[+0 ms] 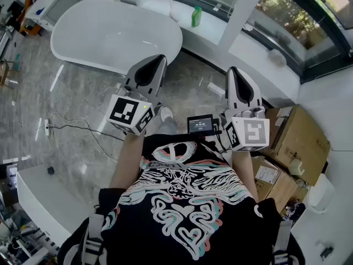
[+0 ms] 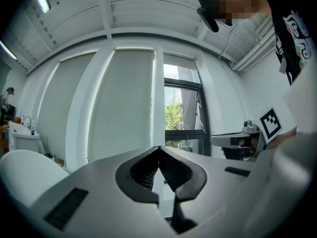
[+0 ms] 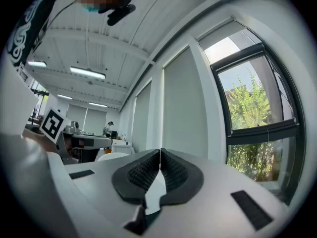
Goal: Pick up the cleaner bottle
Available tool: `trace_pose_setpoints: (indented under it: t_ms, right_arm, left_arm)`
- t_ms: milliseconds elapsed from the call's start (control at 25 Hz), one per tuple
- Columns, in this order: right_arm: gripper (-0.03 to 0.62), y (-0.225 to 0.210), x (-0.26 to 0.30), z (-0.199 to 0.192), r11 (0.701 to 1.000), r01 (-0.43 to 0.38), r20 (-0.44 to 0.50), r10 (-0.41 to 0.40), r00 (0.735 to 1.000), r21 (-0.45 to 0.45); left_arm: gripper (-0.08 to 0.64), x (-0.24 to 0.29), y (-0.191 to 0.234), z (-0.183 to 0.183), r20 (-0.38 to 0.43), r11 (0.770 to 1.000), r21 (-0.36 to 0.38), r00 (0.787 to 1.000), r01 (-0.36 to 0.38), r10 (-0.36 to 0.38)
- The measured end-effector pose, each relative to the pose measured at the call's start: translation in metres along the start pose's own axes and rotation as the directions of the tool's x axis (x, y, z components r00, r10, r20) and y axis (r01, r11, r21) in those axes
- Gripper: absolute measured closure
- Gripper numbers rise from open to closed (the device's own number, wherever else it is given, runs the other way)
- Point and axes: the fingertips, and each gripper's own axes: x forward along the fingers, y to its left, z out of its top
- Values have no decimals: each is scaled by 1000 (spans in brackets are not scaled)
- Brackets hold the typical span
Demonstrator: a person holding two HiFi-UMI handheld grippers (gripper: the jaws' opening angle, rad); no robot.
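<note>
A green cleaner bottle [image 1: 196, 16] stands on the white ledge [image 1: 220, 35] by the windows, far ahead of both grippers. My left gripper [image 1: 156, 60] is held level in front of the person's chest, its jaws shut with nothing between them; in the left gripper view its tips [image 2: 159, 148] meet. My right gripper [image 1: 234, 72] is held level beside it, also shut and empty, its tips [image 3: 160, 151] touching. Neither gripper view shows the bottle; both look at blinds and windows.
A white oval bathtub [image 1: 113, 35] fills the floor ahead on the left. Cardboard boxes [image 1: 300, 139] are stacked at the right. A cable [image 1: 83, 128] trails over the marble floor at left, and a white counter [image 1: 38, 195] stands at the lower left.
</note>
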Motion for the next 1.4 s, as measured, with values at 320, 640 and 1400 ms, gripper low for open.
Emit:
trace_pose_setpoints:
  t_ms: [320,640,1400]
  right_arm:
    - [565,-20,0,-2,999,34,-9,-35,999,-28]
    - [563,-33,0,7,999,46,47,-45,998,-5]
    - [563,-85,77,-21,998,57,-7,-56,998,21]
  left_arm:
    - [546,7,31,1,1,995,61,997,-83,83]
    - [546,25,34,-2,4,992,75,995,-101,101]
    - [546,115,72,-31,-50,996,62,996,-69,72]
